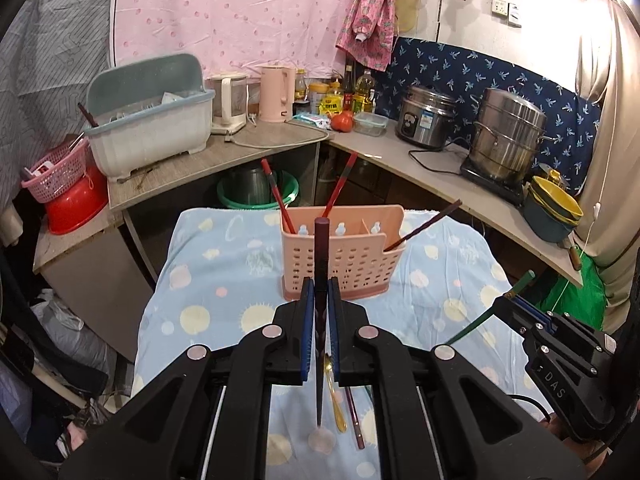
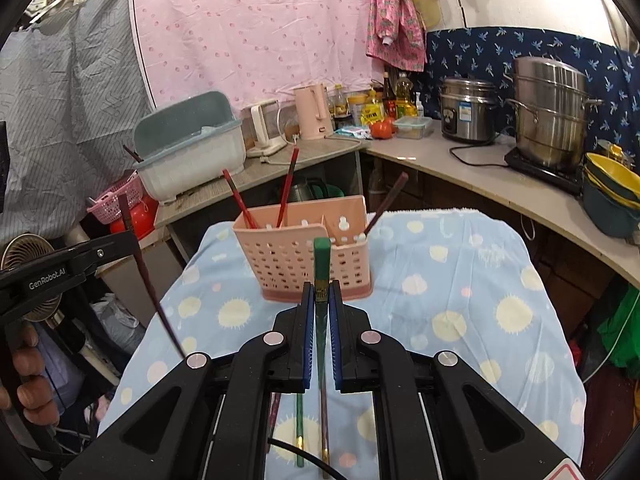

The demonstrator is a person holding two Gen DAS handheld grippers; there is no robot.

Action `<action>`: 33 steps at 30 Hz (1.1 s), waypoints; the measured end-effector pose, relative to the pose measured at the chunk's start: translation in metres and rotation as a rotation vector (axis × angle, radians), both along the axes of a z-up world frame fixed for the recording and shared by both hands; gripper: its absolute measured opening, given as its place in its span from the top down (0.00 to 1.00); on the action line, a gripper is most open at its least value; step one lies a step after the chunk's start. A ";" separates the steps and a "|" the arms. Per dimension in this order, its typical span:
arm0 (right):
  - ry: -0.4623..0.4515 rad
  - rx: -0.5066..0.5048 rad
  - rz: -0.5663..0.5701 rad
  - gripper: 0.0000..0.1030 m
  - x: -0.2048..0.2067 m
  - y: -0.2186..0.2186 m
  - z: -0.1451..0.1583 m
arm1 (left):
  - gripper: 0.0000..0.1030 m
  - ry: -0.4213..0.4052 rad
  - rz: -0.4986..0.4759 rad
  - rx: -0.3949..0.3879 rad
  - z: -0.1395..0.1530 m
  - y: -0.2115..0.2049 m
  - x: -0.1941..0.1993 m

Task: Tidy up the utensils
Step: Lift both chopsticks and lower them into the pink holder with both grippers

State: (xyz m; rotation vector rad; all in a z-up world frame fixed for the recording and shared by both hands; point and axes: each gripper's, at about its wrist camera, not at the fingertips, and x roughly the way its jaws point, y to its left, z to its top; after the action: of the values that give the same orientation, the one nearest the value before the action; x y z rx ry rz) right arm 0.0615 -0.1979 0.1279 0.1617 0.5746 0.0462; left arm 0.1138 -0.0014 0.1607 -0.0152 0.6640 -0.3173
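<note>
Chopsticks gripped on both sides: left gripper (image 1: 321, 292) clamped a dark chopstick (image 1: 321, 240), right gripper (image 2: 321, 294) pinched a green chopstick (image 2: 321, 264), pink holder (image 2: 304, 256) ahead.

Pink holder (image 1: 340, 256) perforated matt plastic; tablecloth (image 1: 224, 280) soft printed cloth; steamer pot (image 1: 508, 132) shiny metal.

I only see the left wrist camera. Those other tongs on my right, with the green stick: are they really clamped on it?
Observer: Yes. The right tongs are shut on the green chopstick, its thick end aimed at the pink holder.
Operator: Who carries my tongs?
Observer: A bare hand, fingers curled round the handle of the left tongs, which pinch the dark chopstick.
Operator: Anything beside that hand?
Observer: A small round fan, just above it.
</note>
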 end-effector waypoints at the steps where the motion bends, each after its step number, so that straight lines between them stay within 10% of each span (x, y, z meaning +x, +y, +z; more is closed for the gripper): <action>1: -0.005 -0.002 0.002 0.93 0.002 0.000 0.003 | 0.94 -0.005 0.000 0.003 0.002 -0.001 0.002; 33: -0.179 -0.005 -0.036 0.93 0.100 -0.011 0.087 | 0.94 -0.195 0.012 0.006 0.101 -0.029 0.098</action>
State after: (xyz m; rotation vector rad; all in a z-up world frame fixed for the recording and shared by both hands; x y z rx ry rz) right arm 0.1616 -0.2089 0.2147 0.1609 0.3928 0.0238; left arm 0.2115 -0.0307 0.2613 0.0178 0.4710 -0.3009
